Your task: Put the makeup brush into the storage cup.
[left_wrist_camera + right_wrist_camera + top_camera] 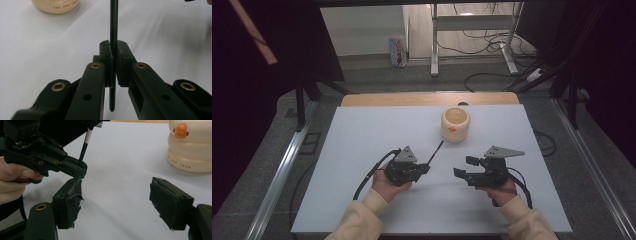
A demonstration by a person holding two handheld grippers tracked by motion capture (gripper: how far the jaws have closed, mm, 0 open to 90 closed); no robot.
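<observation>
Thin black brush [113, 25], pale handle band, pinched by left gripper [113, 62], right gripper [115, 202] spread

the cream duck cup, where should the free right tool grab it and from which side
Grip the cream duck cup across its ringed wall, coming level from the near side: it stands upright and apart, and the right tool is open. The left tool is shut on the thin black brush.

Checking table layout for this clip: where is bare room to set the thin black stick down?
The white table top is bare along its left side, beyond the left tool shut on the black stick. It is also bare right of the cream holder and along the near edge between the sleeves. It is crowded only mid-table, between both tools and the holder; the right tool is open.
</observation>
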